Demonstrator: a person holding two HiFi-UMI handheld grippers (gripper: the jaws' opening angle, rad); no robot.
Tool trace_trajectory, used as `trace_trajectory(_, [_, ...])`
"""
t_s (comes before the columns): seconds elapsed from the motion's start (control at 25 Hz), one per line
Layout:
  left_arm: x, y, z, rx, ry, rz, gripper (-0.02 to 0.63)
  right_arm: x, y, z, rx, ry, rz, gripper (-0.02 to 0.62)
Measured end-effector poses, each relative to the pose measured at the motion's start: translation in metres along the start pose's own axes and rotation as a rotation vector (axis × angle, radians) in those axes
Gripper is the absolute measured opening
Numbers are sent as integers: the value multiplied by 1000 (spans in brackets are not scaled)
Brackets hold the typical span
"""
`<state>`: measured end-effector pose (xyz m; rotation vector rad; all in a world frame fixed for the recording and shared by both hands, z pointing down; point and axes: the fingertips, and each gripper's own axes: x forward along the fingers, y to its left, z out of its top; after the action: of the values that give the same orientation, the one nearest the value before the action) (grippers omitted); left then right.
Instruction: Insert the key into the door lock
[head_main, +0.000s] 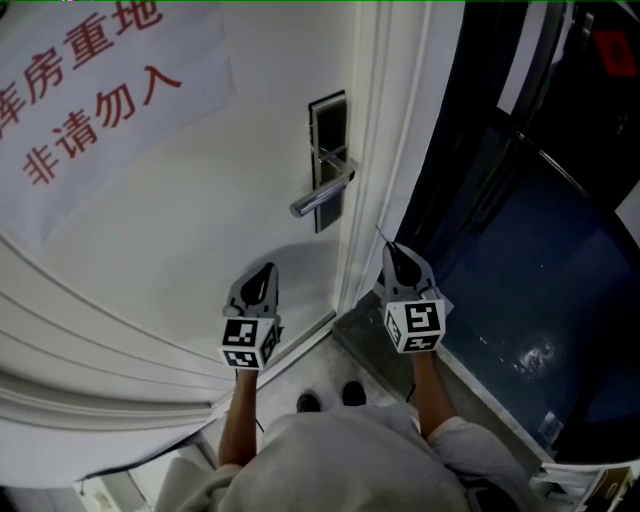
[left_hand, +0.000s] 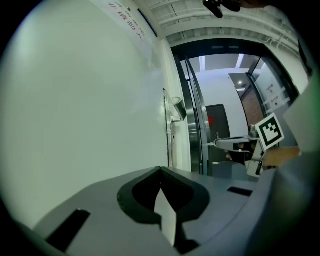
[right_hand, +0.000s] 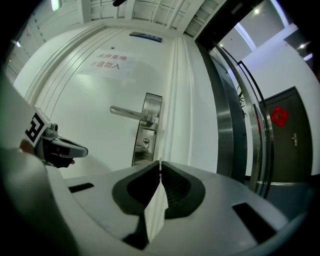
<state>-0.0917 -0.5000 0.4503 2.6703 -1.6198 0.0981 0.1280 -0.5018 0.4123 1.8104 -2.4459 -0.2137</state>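
The left gripper (head_main: 266, 272) hangs idle, jaws together on nothing, facing the bare door (head_main: 190, 210). The keyhole (right_hand: 145, 144) sits ahead and slightly left of the right gripper (head_main: 391, 250). Its jaws are pinched narrow on the key (head_main: 381, 236), blade forward for lining up and well short of the lock.

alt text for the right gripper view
The right hand-held gripper, shut on a thin key, points at the steel lock plate on a white door: lever handle above, keyhole below. The left hand-held gripper shows at the left edge.
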Motion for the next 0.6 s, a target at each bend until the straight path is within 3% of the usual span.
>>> trace_trajectory(0.6, [-19,25,4,-3,-1,203,17,46,22,23,-34,-76,209,29])
